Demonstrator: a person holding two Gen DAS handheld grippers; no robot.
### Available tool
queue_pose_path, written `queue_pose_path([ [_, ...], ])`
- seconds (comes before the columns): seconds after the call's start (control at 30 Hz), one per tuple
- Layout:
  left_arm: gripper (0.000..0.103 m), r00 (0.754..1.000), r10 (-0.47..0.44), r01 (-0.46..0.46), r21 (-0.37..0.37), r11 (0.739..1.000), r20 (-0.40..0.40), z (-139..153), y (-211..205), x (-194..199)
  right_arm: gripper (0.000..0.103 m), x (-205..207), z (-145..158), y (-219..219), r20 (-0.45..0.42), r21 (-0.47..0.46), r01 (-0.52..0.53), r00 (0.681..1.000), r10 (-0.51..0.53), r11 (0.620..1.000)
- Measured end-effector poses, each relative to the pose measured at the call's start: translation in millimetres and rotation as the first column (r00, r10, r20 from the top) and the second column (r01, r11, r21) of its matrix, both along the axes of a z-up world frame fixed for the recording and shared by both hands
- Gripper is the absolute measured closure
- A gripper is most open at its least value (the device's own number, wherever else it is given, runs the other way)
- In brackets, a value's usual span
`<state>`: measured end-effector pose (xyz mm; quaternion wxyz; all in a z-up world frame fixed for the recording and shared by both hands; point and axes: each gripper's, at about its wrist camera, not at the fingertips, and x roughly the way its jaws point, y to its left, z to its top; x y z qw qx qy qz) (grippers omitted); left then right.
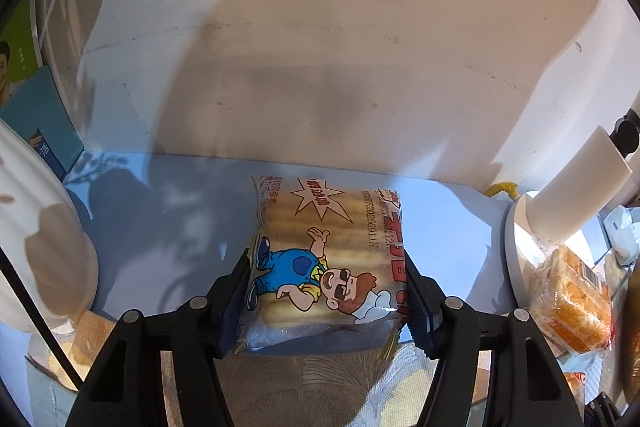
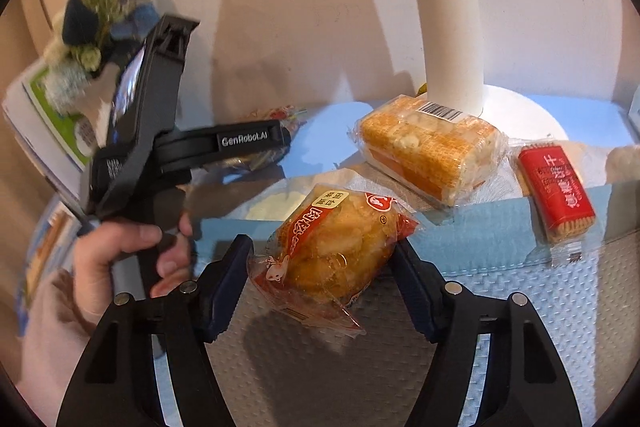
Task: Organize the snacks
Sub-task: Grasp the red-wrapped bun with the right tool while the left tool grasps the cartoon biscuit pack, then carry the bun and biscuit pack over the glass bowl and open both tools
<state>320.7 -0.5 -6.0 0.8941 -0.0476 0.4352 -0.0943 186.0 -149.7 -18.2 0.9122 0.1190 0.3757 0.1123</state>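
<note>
A biscuit packet (image 1: 328,251) printed with a cartoon man in blue overalls sits between the pads of my left gripper (image 1: 326,267), which presses on both its sides just above the pale blue tabletop (image 1: 180,207), close to the wall. In the right wrist view, a clear-and-red bun packet (image 2: 332,251) is pinched between the pads of my right gripper (image 2: 320,247) over a textured blue-grey box (image 2: 500,239); a shadow lies under the packet. A hand (image 2: 120,251) holds the left tool's handle.
A wrapped orange sandwich cake (image 2: 428,147) and a red cracker packet (image 2: 556,187) rest on the box's far edge. Behind them stands a white lamp (image 2: 448,47). At the left are a flower vase (image 2: 84,27) and a booklet (image 2: 48,123).
</note>
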Motion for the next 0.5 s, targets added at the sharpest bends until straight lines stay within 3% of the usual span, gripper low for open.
queue_pose_path([
  [0.2, 0.039, 1.000, -0.003, 0.003, -0.002, 1.000, 0.012, 0, 4, -6, 0.034, 3, -2, -3, -0.001, 0.044, 0.002, 1.000, -0.002, 0.999],
  [0.5, 0.039, 0.998, -0.022, 0.022, -0.011, 1.000, 0.067, 7, 6, -18, 0.035, 9, -7, -21, 0.020, 0.185, 0.012, 1.000, -0.016, 0.983],
])
